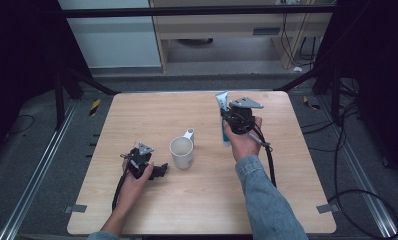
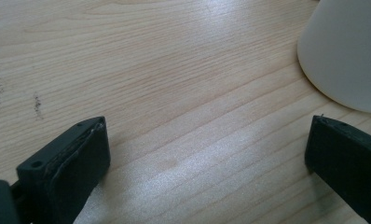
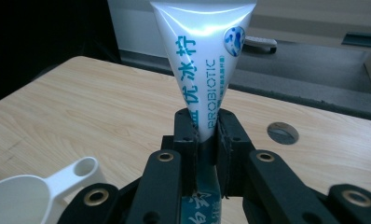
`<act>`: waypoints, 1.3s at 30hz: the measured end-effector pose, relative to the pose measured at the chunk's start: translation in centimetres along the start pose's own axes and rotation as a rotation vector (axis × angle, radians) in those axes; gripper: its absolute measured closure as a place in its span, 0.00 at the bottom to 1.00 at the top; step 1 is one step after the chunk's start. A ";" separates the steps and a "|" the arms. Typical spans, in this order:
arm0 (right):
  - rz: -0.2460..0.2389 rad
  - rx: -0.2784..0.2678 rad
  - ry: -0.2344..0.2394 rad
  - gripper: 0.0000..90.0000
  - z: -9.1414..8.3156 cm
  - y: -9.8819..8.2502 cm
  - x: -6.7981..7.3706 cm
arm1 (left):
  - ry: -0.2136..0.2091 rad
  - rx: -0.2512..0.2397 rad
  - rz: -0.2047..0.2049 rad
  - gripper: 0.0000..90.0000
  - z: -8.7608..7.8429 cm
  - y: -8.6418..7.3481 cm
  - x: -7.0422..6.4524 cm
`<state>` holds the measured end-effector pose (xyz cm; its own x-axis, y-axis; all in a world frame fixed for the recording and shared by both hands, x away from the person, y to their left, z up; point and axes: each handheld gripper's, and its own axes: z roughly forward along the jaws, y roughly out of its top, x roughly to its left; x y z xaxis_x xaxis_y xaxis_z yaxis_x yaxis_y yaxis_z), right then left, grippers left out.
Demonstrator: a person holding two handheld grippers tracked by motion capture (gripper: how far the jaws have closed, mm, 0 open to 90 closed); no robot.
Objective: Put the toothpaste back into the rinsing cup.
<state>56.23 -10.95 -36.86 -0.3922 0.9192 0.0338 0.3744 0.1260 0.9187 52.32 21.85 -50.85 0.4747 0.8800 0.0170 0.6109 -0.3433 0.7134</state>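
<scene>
A white toothpaste tube (image 3: 203, 60) with teal print stands upright between the jaws of my right gripper (image 3: 205, 133), which is shut on it. In the high view that right gripper (image 1: 226, 116) holds the toothpaste tube (image 1: 222, 102) above the table's far right part, flat crimped end up. A white mug (image 1: 181, 152) with its handle pointing away stands at the table's middle. Its rim and handle show as the mug (image 3: 44, 186) at the lower left of the right gripper view. My left gripper (image 1: 163, 170) rests low on the table just left of the mug, jaws wide apart and empty. The mug's wall (image 2: 346, 51) is at the upper right there.
The wooden table (image 1: 202, 210) has bare room in front and at the left. A round hole (image 3: 282, 132) sits in the tabletop near the far edge. Black frame posts and cables surround the table on the floor.
</scene>
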 end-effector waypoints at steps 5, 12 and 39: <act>-0.004 -0.037 0.024 0.89 -0.1 0.8 1.7 | 0.000 0.002 0.003 0.00 0.0 0.0 0.0; -0.017 -0.097 0.047 0.89 -0.3 1.5 3.6 | 0.000 0.003 0.003 0.00 0.0 0.0 0.0; -0.033 -0.187 0.119 0.89 -1.2 3.8 7.5 | 0.002 -0.006 -0.003 0.00 0.1 0.0 0.0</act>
<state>53.71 -4.03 -32.62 -0.5019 0.8641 0.0384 0.2017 0.0737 0.9767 52.37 21.79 -50.88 0.4711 0.8819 0.0163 0.6084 -0.3383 0.7179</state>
